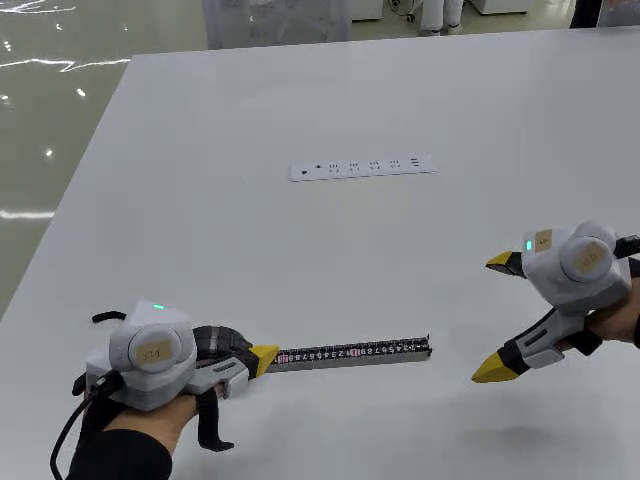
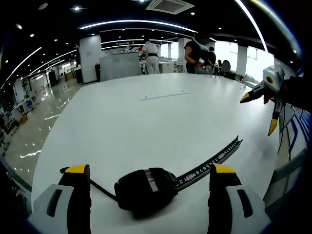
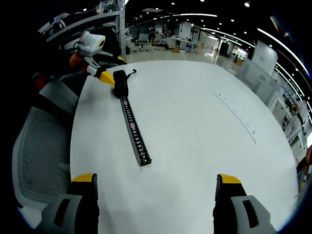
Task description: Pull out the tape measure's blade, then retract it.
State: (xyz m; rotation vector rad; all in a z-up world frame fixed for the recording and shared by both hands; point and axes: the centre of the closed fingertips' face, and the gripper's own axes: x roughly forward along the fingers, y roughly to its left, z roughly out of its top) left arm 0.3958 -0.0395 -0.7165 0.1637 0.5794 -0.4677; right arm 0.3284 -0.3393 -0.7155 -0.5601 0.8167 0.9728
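On the white table [image 1: 300,250] the blade [image 1: 350,351] lies out. The left gripper [image 2: 149,169] gapes astride the case [image 2: 146,187], the right gripper [image 1: 493,316] gapes clear. Unclamped, the case could skid on retraction.

Printed scale numerals along the blade [image 2: 208,162] (single digits legible, 2–9)

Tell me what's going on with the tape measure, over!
Left hand-held gripper open, jaws either side of tape measure case. Right hand-held gripper open, holding nothing. Blade pulled out, flat on table. Power strip well clear.
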